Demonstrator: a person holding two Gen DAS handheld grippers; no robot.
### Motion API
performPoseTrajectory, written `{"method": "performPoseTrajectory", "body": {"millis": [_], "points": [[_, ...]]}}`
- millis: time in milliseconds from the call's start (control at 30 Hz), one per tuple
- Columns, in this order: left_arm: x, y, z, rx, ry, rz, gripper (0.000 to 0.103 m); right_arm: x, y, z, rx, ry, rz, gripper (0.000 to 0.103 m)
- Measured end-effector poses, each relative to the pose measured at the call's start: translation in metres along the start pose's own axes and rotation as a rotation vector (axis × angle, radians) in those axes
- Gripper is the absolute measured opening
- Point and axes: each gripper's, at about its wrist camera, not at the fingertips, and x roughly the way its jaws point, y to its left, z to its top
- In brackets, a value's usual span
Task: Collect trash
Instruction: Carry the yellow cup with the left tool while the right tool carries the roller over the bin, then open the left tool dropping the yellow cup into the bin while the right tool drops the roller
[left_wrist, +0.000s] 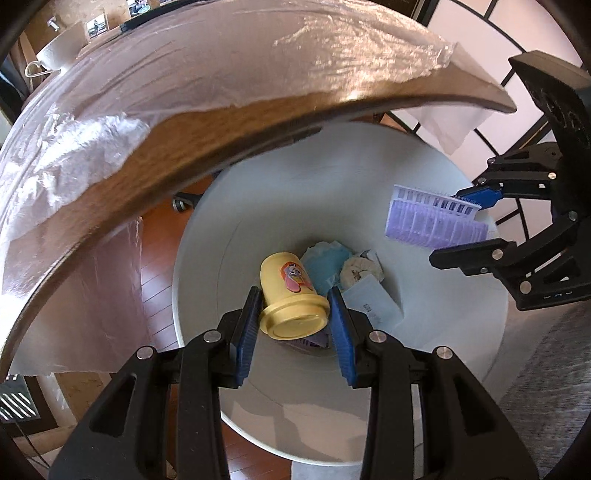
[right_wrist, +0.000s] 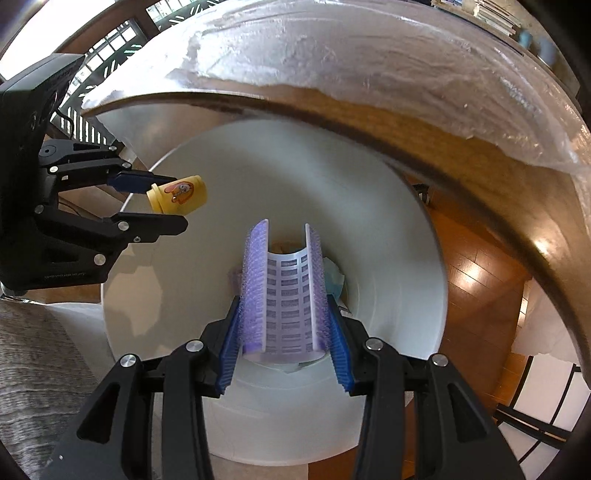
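Table (left_wrist: 229, 122): wooden, covered with clear plastic film, its edge overhanging the bin's far rim.
Bin (left_wrist: 461, 332): white, round, open-topped, standing on wood floor just below the table edge.
Left gripper (left_wrist: 294, 325): above the bin mouth, pointing steeply down, blue pads pinching the yellow tub.
Right gripper (right_wrist: 284, 332): above the bin mouth beside the left one, clamped on the purple packet.
Purple packet (right_wrist: 284, 302): bent into a trough between the pads, over the bin.
Yellow tub (left_wrist: 291, 295): lidded, cartoon sticker, over the bin.
Trash in bin (left_wrist: 360, 267): crumpled paper, blue wrapper, white card on the bottom.

Bright daylight, glare, fisheye-warped edges
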Motion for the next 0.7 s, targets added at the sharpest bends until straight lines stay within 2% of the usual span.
{"method": "performPoseTrajectory", "body": {"millis": [333,633,667,700], "points": [[0.02,0.001,0.002,0.012,0.032,0.009,0.039,0.018,0.003,0.01,0.016,0.03,-0.016,0.042],[0.035,0.0,0.007,0.019,0.055,0.003,0.039,0.013,0.003,0.011,0.023,0.046,-0.018,0.042],[0.035,-0.002,0.007,0.021,0.058,-0.01,0.039,0.013,0.004,0.009,0.021,0.047,-0.011,0.043],[0.038,-0.002,0.006,0.021,0.063,-0.013,0.05,0.011,0.006,0.008,0.021,0.045,-0.014,0.049]]}}
